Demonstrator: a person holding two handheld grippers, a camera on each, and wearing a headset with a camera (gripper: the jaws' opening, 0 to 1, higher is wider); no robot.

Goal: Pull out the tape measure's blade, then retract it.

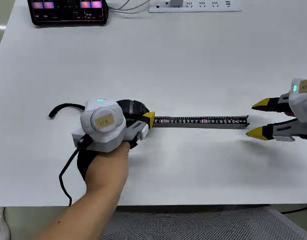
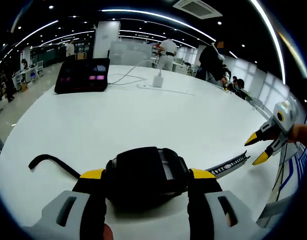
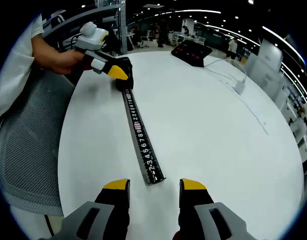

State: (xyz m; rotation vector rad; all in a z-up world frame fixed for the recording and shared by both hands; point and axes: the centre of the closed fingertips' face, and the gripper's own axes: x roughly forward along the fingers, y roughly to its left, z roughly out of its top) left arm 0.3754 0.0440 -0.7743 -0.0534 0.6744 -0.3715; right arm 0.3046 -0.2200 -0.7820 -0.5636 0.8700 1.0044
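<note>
Black tape measure (image 2: 146, 172), apparently clamped; blade (image 1: 201, 121) extended.

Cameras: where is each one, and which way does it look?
Head view: on the person's head, looking down at the table; forearm shows.
Left gripper view: on the left gripper, facing the tape measure clamped in its jaws.
Right gripper view: on the right gripper, facing along the blade; forearm shows too.
Shared: both gripper views see the opposite gripper.

Your tape measure (image 1: 134, 110) is a chunky black case sitting on the white table (image 1: 193, 65), black strap (image 1: 63, 106) trailing off behind it. Its blade (image 1: 201, 121) is pulled out, lying flat and straight on the tabletop, numbers facing up.
</note>
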